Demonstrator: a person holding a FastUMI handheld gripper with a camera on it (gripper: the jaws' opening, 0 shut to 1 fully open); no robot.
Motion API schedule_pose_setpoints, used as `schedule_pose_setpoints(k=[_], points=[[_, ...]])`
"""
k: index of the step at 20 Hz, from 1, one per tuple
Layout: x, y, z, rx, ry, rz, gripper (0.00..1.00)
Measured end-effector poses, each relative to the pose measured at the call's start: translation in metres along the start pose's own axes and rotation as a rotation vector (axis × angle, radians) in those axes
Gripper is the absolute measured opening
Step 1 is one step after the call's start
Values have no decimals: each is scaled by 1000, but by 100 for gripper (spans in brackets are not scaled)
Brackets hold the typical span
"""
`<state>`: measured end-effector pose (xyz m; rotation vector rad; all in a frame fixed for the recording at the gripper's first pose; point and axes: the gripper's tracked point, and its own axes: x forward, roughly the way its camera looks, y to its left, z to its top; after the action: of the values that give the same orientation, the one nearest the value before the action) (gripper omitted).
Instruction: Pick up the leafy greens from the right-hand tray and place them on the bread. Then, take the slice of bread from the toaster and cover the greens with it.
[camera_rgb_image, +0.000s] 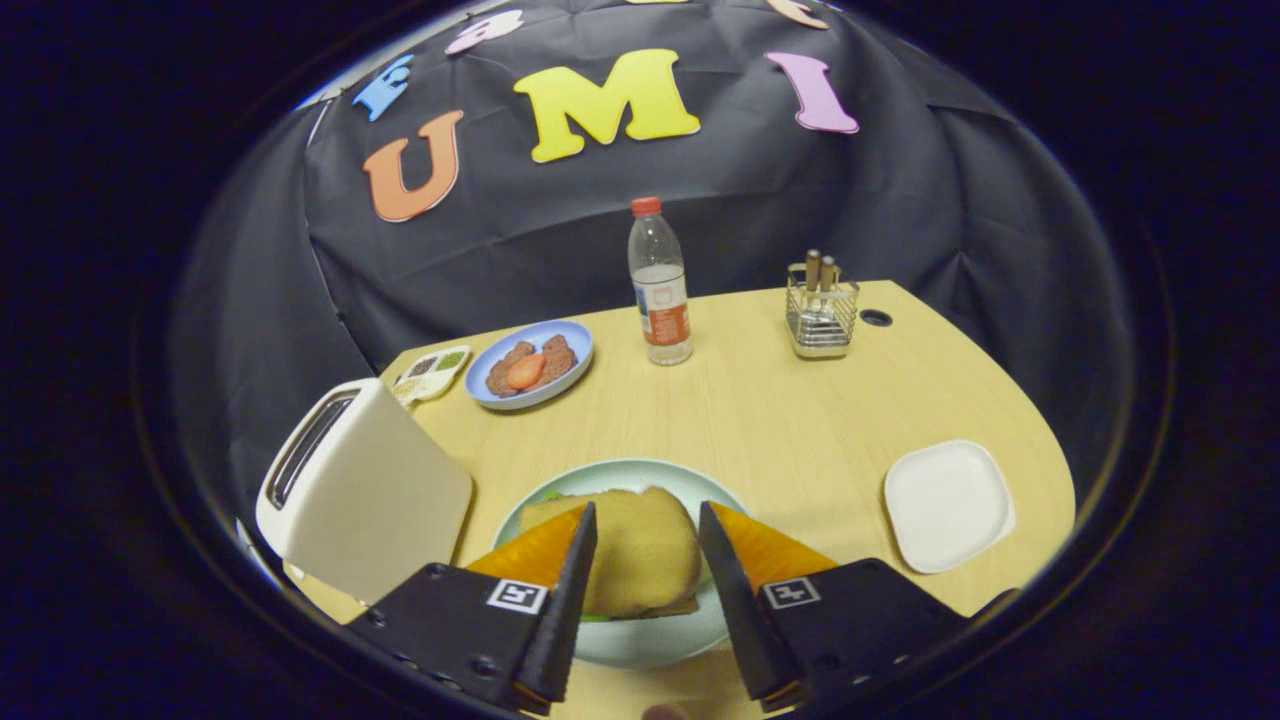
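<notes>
A slice of bread (642, 560) lies on top of the stack on the pale green plate (640, 640). A bit of leafy green (553, 495) peeks out from under it at the far left edge. My gripper (647, 530) is open and hovers just over the plate. Its fingers stand on either side of the top slice, and I cannot make out any pressing on it. The white toaster (360, 495) stands left of the plate, close to the left finger, with its slot looking dark. The white right-hand tray (948, 505) sits bare to the right.
A blue plate (575, 375) with meat patties and a tomato slice sits at the back left, next to a small condiment dish (432, 375). A water bottle (659, 285) stands at the back centre. A wire holder (821, 320) with utensils is at the back right.
</notes>
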<state>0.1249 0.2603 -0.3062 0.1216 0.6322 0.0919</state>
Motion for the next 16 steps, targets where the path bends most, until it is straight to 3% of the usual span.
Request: schedule_pose_setpoints(k=[5,11,16], points=[[-45,-24,60,-104,-165,3,95],[-155,-70,154,-188,-388,-29,96],[-248,-105,200,-210,-504,-39,96]])
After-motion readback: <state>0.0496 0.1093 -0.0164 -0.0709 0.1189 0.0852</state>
